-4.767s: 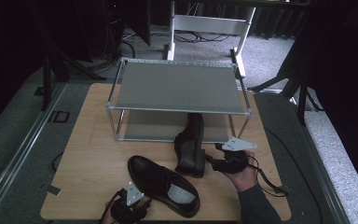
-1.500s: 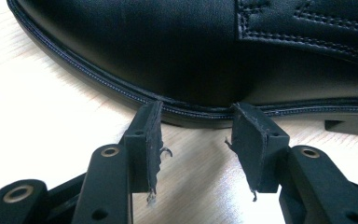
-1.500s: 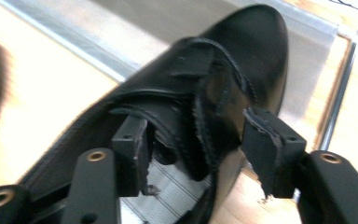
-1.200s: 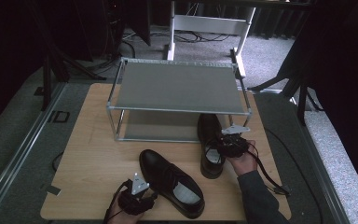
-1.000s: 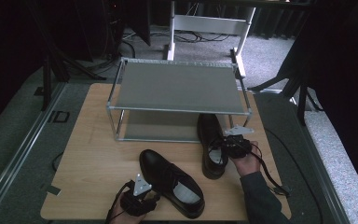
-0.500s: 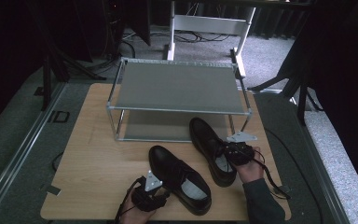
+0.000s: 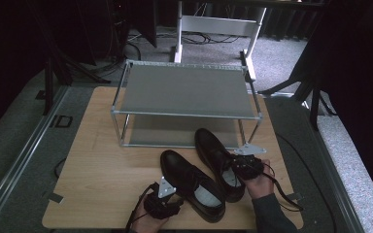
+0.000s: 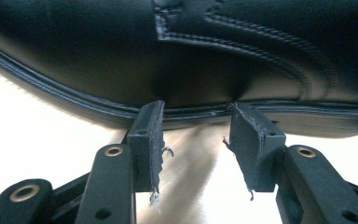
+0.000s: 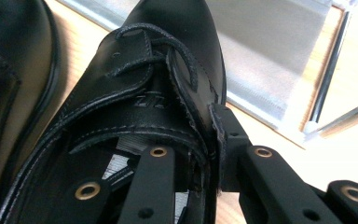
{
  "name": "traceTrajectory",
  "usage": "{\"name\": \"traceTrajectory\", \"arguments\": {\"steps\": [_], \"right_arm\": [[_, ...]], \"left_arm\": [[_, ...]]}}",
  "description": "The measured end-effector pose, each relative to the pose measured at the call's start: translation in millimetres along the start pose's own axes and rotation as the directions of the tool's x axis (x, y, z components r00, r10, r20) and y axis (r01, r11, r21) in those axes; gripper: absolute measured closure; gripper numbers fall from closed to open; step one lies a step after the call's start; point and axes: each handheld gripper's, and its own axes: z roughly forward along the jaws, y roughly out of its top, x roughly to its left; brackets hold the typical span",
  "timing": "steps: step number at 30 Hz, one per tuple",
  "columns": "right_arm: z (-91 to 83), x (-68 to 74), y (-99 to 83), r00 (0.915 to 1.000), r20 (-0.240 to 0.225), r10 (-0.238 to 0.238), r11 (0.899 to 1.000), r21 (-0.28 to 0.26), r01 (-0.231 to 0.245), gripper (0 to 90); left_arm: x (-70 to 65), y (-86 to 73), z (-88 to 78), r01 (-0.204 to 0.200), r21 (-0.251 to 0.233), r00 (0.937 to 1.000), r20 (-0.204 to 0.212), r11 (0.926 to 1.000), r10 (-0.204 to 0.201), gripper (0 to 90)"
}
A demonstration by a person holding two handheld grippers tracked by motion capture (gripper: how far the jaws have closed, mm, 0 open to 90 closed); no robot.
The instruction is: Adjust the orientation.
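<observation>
Two black shoes are being lined up on the table (image 7: 102, 160). The right shoe (image 7: 218, 160) is pinched at its side wall by the right gripper (image 7: 240, 167); the left shoe (image 7: 192, 187) is touched by the left gripper (image 7: 167, 201), its jaws apart. Next, a lift onto the rack (image 7: 184, 90) seems needed.

Both shoes look like black leather. Left shoe (image 7: 193, 185): smooth, slight sheen, raised stitching along the welt and side seams; pale grey insole. Right shoe (image 7: 218, 160): same leather, matt black laces, stitched collar, embossed mark on the tongue. Tabletop (image 7: 102, 165): light wood-grain laminate, matt. Rack (image 7: 184, 92): bright metal tube frame, flat grey matt shelves. Left hand-held gripper (image 8: 196, 140): matt black plastic jaws with brass-coloured rivets, black rubbery pads frayed at the edges. Floor around: grey carpet, rough.
</observation>
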Motion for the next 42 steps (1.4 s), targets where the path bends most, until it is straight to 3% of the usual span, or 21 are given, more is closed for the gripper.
{"name": "traceTrajectory", "arguments": {"steps": [2, 4, 8, 14, 28, 35, 42], "right_arm": [[-1.5, 2.5, -1.4, 1.0000, -0.008, -0.002, 1.000, 0.000, 0.002, 79.3], [-3.1, 5.2, -2.6, 0.9998, -0.021, -0.001, 1.000, 0.004, 0.001, 79.4], [-4.2, 13.1, -3.1, 0.9998, -0.018, -0.004, 1.000, -0.001, 0.004, 79.5], [-3.5, 10.6, -1.7, 0.9996, -0.025, 0.017, 1.000, -0.004, -0.017, 79.3], [-10.6, -17.4, -9.8, 0.9996, -0.015, 0.025, 1.000, -0.001, -0.025, 78.9], [-14.2, -37.6, -14.9, 0.9996, -0.026, -0.011, 1.000, 0.000, 0.011, 78.6], [-13.2, -42.2, -13.5, 0.9977, -0.044, -0.051, 0.999, 0.010, 0.051, 76.3]], "left_arm": [[-5.8, 0.1, -0.2, -0.012, -0.003, 0.9998, 0.013, 0.9999, 0.012, 56.5], [-10.2, 1.4, 2.4, -0.031, 0.001, 0.9995, -0.004, 0.9995, 0.031, 55.2], [-7.6, 4.6, 4.2, -0.007, -0.001, 0.9999, 0.007, 1.0000, 0.007, 55.1], [-12.2, 9.6, 10.7, -0.009, -0.003, 0.9999, 0.009, 1.0000, 0.010, 55.4], [-29.5, 29.6, 35.4, -0.023, 0.000, 0.9993, 0.028, 0.9997, 0.023, 55.3], [-44.1, 41.1, 50.5, -0.029, 0.005, 0.9985, 0.047, 0.9996, 0.029, 54.8], [-41.9, 42.6, 51.1, -0.031, 0.011, 0.9975, 0.064, 0.9995, 0.031, 54.8]]}}
